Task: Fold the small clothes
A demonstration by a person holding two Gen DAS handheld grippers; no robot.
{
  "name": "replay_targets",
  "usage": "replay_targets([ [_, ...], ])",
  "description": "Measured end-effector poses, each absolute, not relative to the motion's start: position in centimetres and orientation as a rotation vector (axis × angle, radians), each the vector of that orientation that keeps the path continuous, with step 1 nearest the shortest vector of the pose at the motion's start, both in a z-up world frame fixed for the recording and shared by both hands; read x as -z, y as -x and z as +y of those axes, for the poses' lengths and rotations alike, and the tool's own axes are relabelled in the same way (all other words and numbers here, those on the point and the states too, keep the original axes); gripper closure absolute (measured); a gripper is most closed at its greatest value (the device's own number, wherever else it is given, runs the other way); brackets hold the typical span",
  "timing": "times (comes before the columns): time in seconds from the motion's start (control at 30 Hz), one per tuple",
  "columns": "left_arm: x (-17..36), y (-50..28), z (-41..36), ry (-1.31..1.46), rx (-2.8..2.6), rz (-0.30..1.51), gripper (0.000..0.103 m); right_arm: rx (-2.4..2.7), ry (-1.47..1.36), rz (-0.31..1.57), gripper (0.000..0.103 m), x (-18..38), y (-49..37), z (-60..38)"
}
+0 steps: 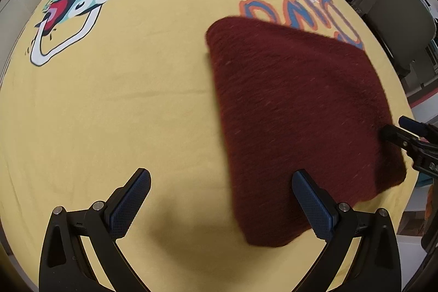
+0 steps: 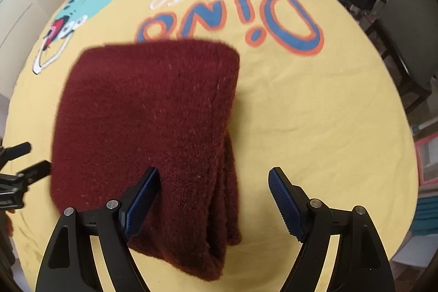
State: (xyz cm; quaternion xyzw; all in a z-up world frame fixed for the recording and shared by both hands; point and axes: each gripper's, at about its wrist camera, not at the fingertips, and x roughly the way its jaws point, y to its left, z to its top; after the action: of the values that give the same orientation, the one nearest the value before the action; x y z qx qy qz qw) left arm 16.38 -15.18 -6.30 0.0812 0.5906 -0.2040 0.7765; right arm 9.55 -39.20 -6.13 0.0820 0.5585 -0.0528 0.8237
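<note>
Maroon knit, thick and fuzzy: in the left wrist view the folded garment (image 1: 295,122) lies on the yellow printed cloth (image 1: 123,106), ahead of the left claw (image 1: 221,199) and off to its right. The near corner of the garment runs in behind the right-hand finger (image 1: 312,204) of that claw, and whether they touch cannot be told. The left claw's jaws stand wide apart with nothing between them but bare yellow cloth. At the far right edge of this view the right claw (image 1: 394,130) meets the garment's edge; its grip cannot be read from here.

In the right wrist view the garment (image 2: 153,111) sits directly ahead of the right claw (image 2: 213,199) and spreads to its left. Its stacked layered edge (image 2: 227,182) falls between the open jaws, nearer the left finger (image 2: 142,199), which overlaps the knit. The jaws are apart and not clamped. The left claw (image 2: 24,163) shows at the far left, just beside the garment's side.

My judgement is that the bundle is soft, light and limp, grippy rather than slick, and not fragile. It would sag and unfold if lifted by one corner. The thick layered edge, pinched through all layers, looks the best hold.
</note>
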Motion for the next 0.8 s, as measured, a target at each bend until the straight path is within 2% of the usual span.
replay_targets([
  [0.03,6.1,-16.7,-15.6,-0.166,0.447,1.276,0.001,0.109,-0.171,1.178,0.014,5.7,-9.7,-39.0],
  [0.1,6.1,-17.2,-16.5,-0.141,0.455,1.285,0.001,0.088,-0.168,1.158,0.000,5.1,-10.2,-38.7],
  [0.37,9.8,-19.4,-19.8,-0.119,0.432,1.385,0.001,0.008,-0.284,1.230,0.000,9.8,-12.1,-38.3],
  [0.57,12.0,-18.7,-20.7,-0.150,0.411,1.386,0.000,-0.029,-0.414,1.230,0.000,14.3,-11.6,-40.0],
  [0.8,13.7,-17.9,-19.7,-0.072,0.471,1.351,0.000,-0.055,-0.503,1.225,0.000,15.6,-10.9,-40.7],
])
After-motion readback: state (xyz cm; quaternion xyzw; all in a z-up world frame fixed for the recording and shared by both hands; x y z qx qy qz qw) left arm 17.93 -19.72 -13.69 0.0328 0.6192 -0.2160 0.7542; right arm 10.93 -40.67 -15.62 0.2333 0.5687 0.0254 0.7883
